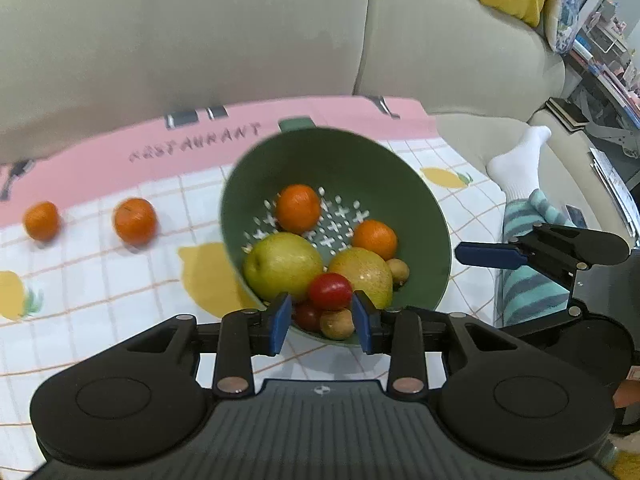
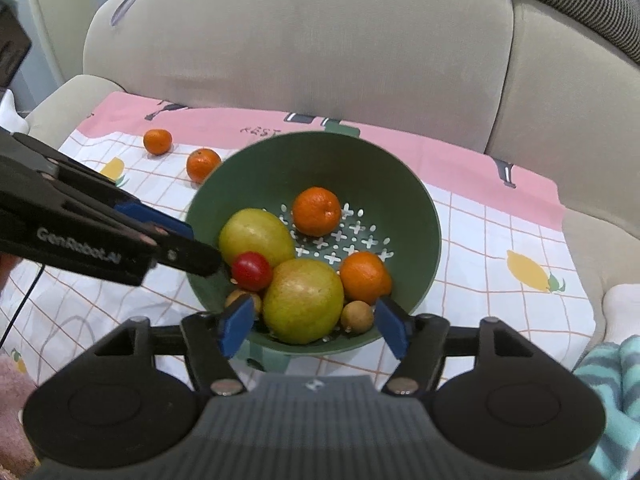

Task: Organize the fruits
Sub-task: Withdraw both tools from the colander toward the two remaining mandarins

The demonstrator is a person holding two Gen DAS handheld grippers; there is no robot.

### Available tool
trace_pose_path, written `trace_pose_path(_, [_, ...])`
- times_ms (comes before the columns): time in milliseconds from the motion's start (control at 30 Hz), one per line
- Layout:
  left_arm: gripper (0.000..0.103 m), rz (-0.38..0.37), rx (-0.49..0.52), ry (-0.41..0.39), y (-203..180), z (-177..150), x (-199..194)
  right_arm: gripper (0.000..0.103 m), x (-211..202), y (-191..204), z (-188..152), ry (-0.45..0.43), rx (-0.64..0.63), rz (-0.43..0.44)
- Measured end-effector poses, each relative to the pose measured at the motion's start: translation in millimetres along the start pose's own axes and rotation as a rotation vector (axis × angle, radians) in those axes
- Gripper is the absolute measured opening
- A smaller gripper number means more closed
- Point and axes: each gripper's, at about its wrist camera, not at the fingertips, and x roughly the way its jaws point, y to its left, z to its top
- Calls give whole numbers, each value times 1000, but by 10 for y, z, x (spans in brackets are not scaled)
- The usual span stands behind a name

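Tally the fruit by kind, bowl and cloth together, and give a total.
Oranges: 4, two in the bowl (first, second), two on the cloth (third, fourth)
Pears: 2 ()
Tomatoes: 2 ()
Small brown fruits: 2 ()
Total: 10

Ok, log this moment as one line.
left gripper: jaws around red tomato, contact unclear | right gripper: open, empty | green colander: fruit inside | two oranges outside
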Motion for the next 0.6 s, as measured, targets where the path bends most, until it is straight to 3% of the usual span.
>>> trace_pose_path(400, [42, 149, 51, -166, 182, -203, -592, 79, -358, 423, 33, -130, 100, -19])
trace_pose_path(600, [43, 205, 38, -221, 441, -367, -793, 80, -352, 804, 13, -201, 132, -57])
